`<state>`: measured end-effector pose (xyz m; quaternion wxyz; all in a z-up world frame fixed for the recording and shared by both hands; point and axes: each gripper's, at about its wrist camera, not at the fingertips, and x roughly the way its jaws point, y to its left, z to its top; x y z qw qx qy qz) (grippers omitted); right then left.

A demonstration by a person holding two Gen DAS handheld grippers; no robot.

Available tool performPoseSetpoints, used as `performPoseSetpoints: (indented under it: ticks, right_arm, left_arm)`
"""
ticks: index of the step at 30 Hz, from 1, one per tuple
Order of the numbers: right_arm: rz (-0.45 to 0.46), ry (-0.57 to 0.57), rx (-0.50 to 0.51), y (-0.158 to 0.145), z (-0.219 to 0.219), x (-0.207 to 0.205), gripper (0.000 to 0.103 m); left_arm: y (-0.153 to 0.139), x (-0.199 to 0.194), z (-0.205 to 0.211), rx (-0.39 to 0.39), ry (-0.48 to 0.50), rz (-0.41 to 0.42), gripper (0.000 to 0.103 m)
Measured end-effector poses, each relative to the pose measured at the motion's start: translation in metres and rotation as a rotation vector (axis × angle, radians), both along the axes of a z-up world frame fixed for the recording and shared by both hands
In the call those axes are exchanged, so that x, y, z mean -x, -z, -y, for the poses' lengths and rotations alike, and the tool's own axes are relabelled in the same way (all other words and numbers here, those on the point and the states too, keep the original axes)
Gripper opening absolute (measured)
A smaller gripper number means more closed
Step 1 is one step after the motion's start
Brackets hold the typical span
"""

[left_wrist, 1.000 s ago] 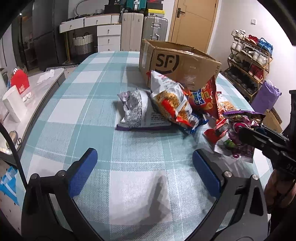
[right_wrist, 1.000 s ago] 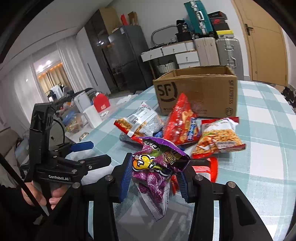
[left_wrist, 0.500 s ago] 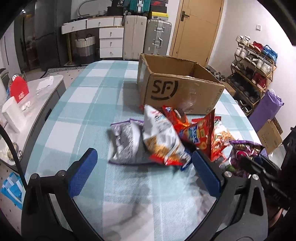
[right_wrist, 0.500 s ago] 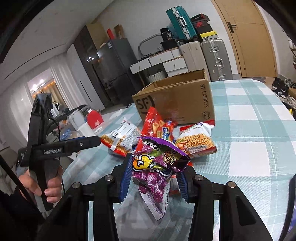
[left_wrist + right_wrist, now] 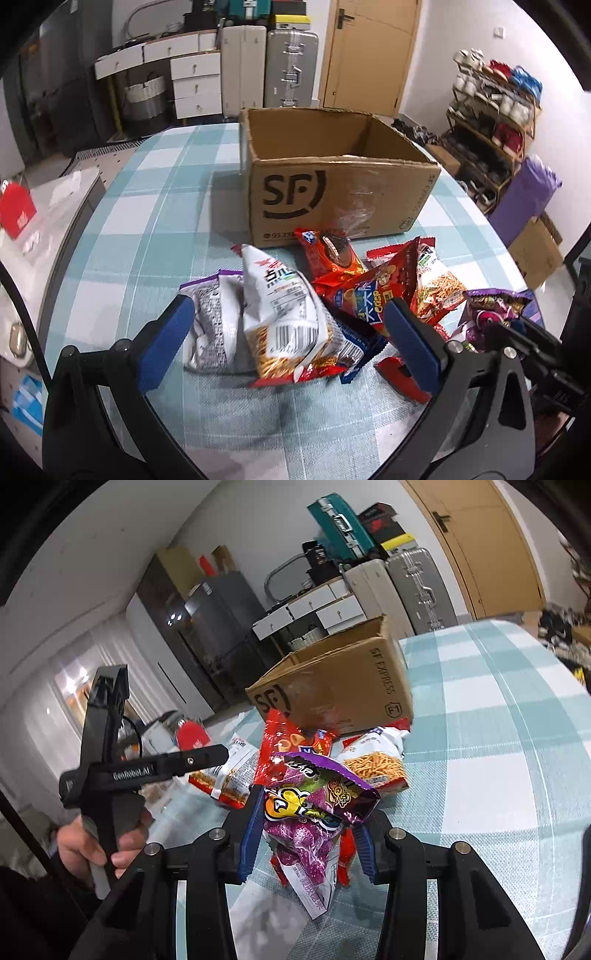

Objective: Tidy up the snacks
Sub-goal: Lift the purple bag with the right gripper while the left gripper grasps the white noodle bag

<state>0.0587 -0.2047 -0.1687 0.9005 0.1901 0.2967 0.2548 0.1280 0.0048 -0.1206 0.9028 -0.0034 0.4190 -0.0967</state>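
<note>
Two grippers in play. Right gripper (image 5: 308, 834) pinches a purple snack bag (image 5: 314, 812) by its crumpled middle, both blue pads pressed into the foil; bag hangs clear above the checked surface (image 5: 498, 775), its lower end dangling. Judgement: held at the middle so it rides steady on the way to the cardboard box (image 5: 332, 184), which stands open-topped toward the far edge of the surface, apparently empty as far as its inside shows.

Left gripper (image 5: 288, 332) is spread wide, nothing between its fingers; it points down over the loose pile just in front of the box: a white noodle-snack bag (image 5: 284, 306) lying on a grey-and-purple bag (image 5: 210, 325), a red crisp bag (image 5: 373, 291) and a strip-snack bag (image 5: 439, 284) beside them. Judgement: jaws spread to bracket the white bag as the next pick.

Against one second ago: the left view has closed in on the pile, now sitting between its fingers, and the box interior has come into sight. The right view has rolled and neared the box; grip on the purple bag unchanged.
</note>
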Motion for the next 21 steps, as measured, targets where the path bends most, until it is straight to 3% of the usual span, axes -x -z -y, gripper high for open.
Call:
performPoseSetpoints:
  ticks: [4,12,17,21]
  right_arm:
    - [-0.016,0.009,-0.029,0.002,0.006,-0.003,0.045]
    - [-0.025,0.008,-0.051,0.005,0.009,-0.006,0.045]
    - [-0.033,0.003,-0.057,0.006,0.009,-0.007,0.045]
    - [-0.035,0.005,-0.056,0.007,0.009,-0.008,0.045]
  left_arm:
    - [0.005,-0.009,0.001,0.028,0.005,-0.045,0.102]
    - [0.017,-0.022,-0.005,0.003,-0.013,-0.075,0.101]
    - [0.026,-0.028,-0.010,0.016,-0.010,-0.121,0.087]
    - [0.027,-0.026,-0.012,0.022,-0.005,-0.105,0.081]
